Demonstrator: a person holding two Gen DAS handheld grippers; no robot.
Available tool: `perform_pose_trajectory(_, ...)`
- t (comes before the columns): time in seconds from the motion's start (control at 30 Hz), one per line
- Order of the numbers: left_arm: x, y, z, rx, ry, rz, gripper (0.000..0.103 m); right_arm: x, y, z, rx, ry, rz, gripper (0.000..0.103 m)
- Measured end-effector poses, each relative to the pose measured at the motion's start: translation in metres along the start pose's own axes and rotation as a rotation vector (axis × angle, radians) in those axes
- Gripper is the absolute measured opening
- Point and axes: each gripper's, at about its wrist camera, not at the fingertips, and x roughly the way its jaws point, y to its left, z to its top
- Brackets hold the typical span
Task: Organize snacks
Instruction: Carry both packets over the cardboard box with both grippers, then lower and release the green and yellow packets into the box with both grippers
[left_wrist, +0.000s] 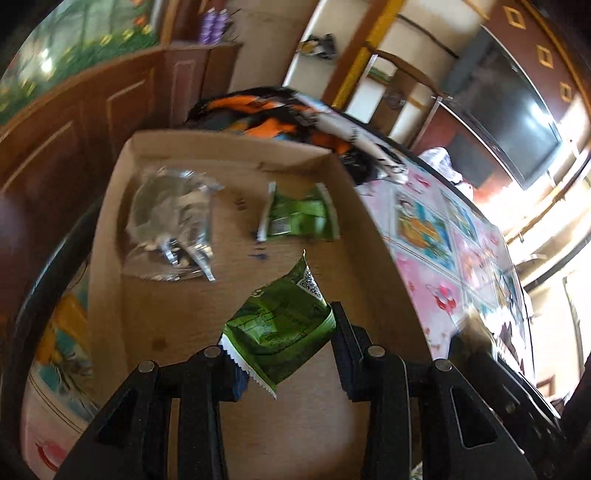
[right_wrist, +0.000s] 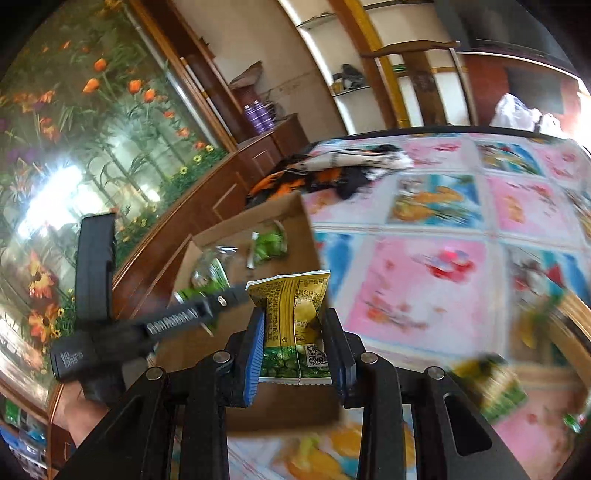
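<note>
1. Left wrist view: a green snack packet (left_wrist: 282, 325), crinkled, with a white serrated end seam and a QR code near its top corner, is sitting between the fingers of the left hand-held gripper (left_wrist: 284, 360). The jaws are standing only a little apart and are pinching the packet, which is hanging over the floor of an open cardboard box (left_wrist: 177, 317).
2. Inside that box, a second green packet (left_wrist: 299, 216) is lying near the far right corner, and a silvery clear packet (left_wrist: 173, 225) is lying toward the far left wall, well apart from it.
3. The box is resting on the bench (left_wrist: 436, 266), which is wearing a pink and blue picture cloth; an orange and black cloth (left_wrist: 266, 114) is lying just beyond the box's far edge.
4. Right wrist view: a yellow and green snack packet (right_wrist: 295, 325), printed with small text and a QR code, green peas showing at its bottom, is standing upright between the blue-padded fingers of the right hand-held gripper (right_wrist: 295, 350). The jaws are narrowly open and are clamping its sides.
5. It is hovering at the near right corner of the cardboard box (right_wrist: 295, 406). The left hand-held gripper (right_wrist: 229, 295) is reaching in over the box from the left, a hand (right_wrist: 85, 410) beneath it.
6. More snack packets (right_wrist: 495, 387), blurred, are lying near the bench's (right_wrist: 424, 288) right edge.
</note>
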Motion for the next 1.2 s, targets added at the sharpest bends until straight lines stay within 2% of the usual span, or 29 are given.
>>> perform_pose_trajectory(0.3,-0.005,0.022,0.001,-0.116,0.005,0.002,0.036,0.058,0.012,0.018,-0.025,0.087,-0.046,0.033)
perform_pose_trajectory(0.5,-0.004,0.022,0.0,-0.12,0.017,0.003,0.036,0.078,0.015,0.017,-0.053,0.134,-0.061,0.033)
perform_pose_trajectory(0.77,0.0,0.021,0.002,-0.114,0.019,0.017,0.036,0.093,0.022,0.007,-0.094,0.179,-0.074,0.033)
perform_pose_trajectory(0.97,0.0,0.019,0.003,-0.111,0.02,0.02,0.037,0.095,0.024,0.003,-0.121,0.18,-0.093,0.035)
perform_pose_trajectory(1.2,0.0,0.021,0.005,-0.12,0.013,0.02,0.046,0.095,0.027,0.001,-0.141,0.176,-0.094,0.035)
